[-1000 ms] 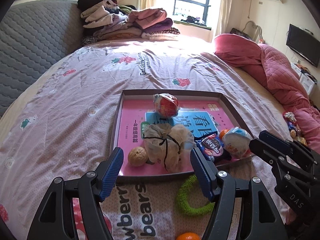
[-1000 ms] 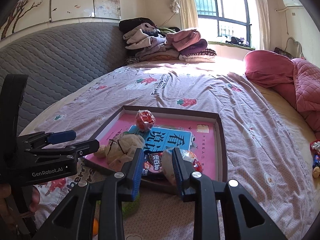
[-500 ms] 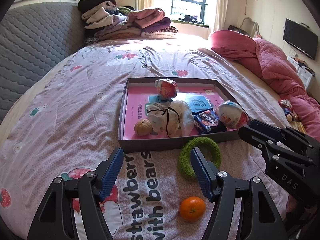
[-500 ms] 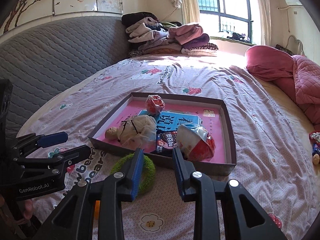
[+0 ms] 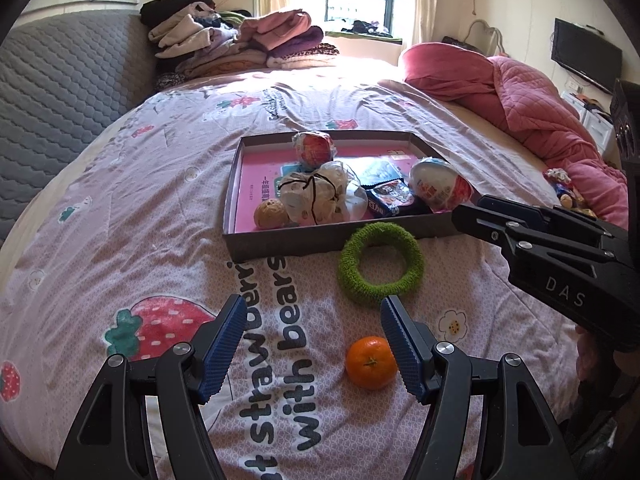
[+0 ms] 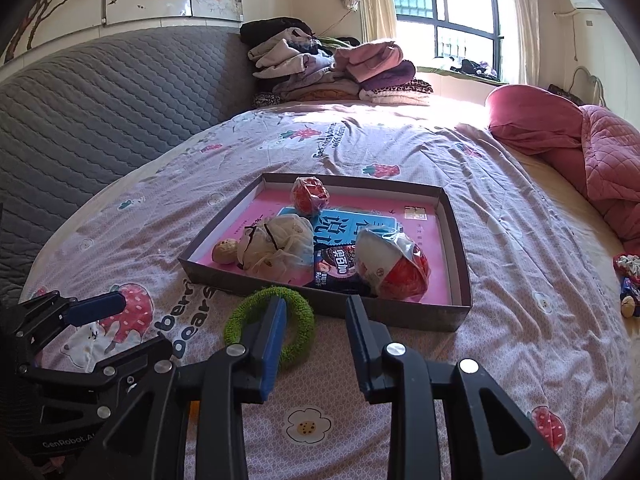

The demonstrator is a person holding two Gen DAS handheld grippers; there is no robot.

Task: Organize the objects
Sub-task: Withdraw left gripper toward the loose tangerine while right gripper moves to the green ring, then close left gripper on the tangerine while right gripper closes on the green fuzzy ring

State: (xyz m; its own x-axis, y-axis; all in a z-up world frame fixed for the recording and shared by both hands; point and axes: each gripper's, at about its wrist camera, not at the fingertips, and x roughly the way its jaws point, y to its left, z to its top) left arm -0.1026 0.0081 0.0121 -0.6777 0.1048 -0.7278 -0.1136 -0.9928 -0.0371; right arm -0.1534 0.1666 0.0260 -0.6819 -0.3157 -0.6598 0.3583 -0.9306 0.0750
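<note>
A shallow grey box with a pink floor lies on the bed. It holds two wrapped egg toys, a tied plastic bag, a walnut and a dark snack packet. A green fuzzy ring lies on the sheet just in front of the box. An orange lies nearer, beside my left gripper's right finger. My left gripper is open and empty. My right gripper is open and empty, just behind the ring.
A strawberry-print sheet covers the bed. Folded clothes are piled at the far end, a pink quilt lies at the right, and a grey padded headboard runs along the left. Small toys lie at the right edge.
Both grippers have pulled back from the box toward the bed's near edge. The ring and the orange have come into full view. The right gripper has left an egg toy in the box.
</note>
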